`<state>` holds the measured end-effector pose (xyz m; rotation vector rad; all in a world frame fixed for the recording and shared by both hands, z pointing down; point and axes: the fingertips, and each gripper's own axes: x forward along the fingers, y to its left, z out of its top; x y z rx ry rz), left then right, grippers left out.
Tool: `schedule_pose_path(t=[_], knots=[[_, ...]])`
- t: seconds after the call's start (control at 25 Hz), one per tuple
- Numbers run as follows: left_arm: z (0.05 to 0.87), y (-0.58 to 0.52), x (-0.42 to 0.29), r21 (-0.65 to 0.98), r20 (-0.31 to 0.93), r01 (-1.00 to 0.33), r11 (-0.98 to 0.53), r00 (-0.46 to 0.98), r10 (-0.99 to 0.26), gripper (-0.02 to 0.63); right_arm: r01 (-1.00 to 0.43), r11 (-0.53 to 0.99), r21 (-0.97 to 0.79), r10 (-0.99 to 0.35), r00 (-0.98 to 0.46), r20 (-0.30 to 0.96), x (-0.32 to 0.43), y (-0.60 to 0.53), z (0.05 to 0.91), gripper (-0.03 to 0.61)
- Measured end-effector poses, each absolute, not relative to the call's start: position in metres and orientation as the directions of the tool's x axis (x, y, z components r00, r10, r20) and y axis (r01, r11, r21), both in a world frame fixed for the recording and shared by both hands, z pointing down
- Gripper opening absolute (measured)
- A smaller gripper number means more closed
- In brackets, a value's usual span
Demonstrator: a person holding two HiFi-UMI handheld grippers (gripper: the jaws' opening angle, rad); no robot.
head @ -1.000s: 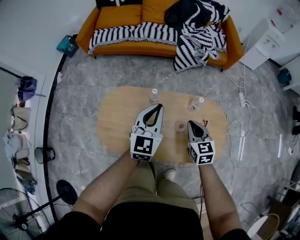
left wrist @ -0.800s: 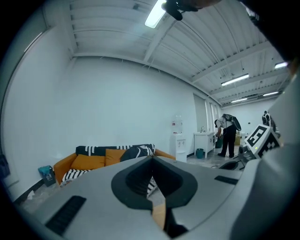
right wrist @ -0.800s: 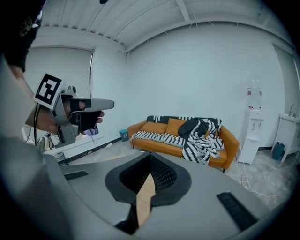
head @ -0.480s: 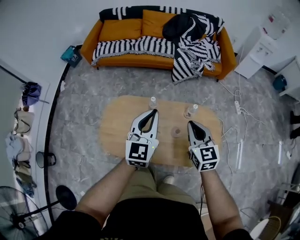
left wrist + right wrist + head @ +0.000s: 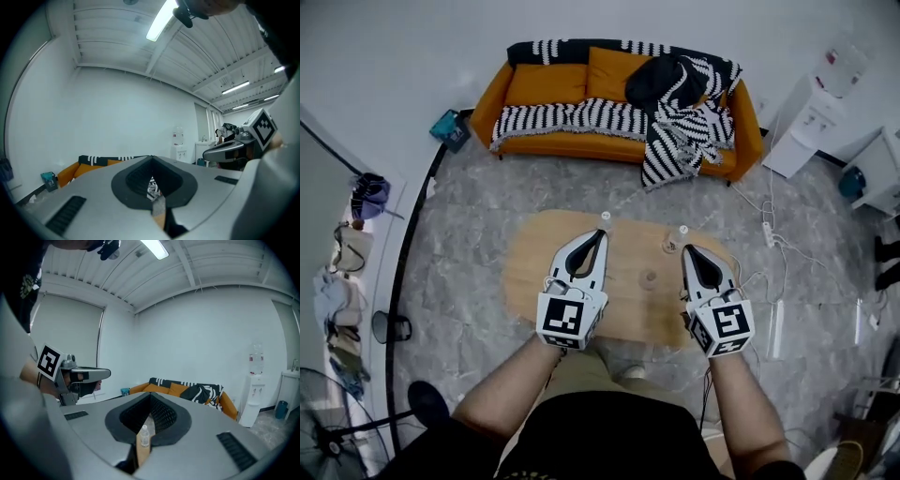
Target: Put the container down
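Wooden table (image 5: 525, 281) carries the small round container (image 5: 649, 277), sitting free between the two grippers. Left gripper (image 5: 602, 232) and right gripper (image 5: 686, 248) hover above, jaws pressed together, nothing held.

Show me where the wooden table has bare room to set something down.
Bare: the table's left end, beyond the left gripper, and the near strip between it and the right gripper. Crowded: far right, around the right bottle and small round container.

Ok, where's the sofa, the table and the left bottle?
sofa (image 5: 546, 84), head view, orange back cushion.
table (image 5: 630, 314), head view, bare wood top.
left bottle (image 5: 605, 217), head view, its white cap.
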<state>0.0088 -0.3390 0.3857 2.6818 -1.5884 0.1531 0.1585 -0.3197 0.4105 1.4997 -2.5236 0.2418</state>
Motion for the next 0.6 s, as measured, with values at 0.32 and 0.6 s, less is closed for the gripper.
schedule_pose_path(t=[0.32,0.6], knots=[[0.325,-0.313,0.011,-0.066,0.025,-0.865,-0.498,0.497,-0.867,0.014,-0.881,0.473,0.004,-0.868,-0.465,0.177,0.164,-0.298,0.336,0.012],[0.302,-0.295,0.008,-0.075,-0.009,-0.873,-0.482,0.484,-0.875,0.014,-0.884,0.467,0.011,-0.877,-0.461,0.138,0.169,-0.282,0.312,0.012]])
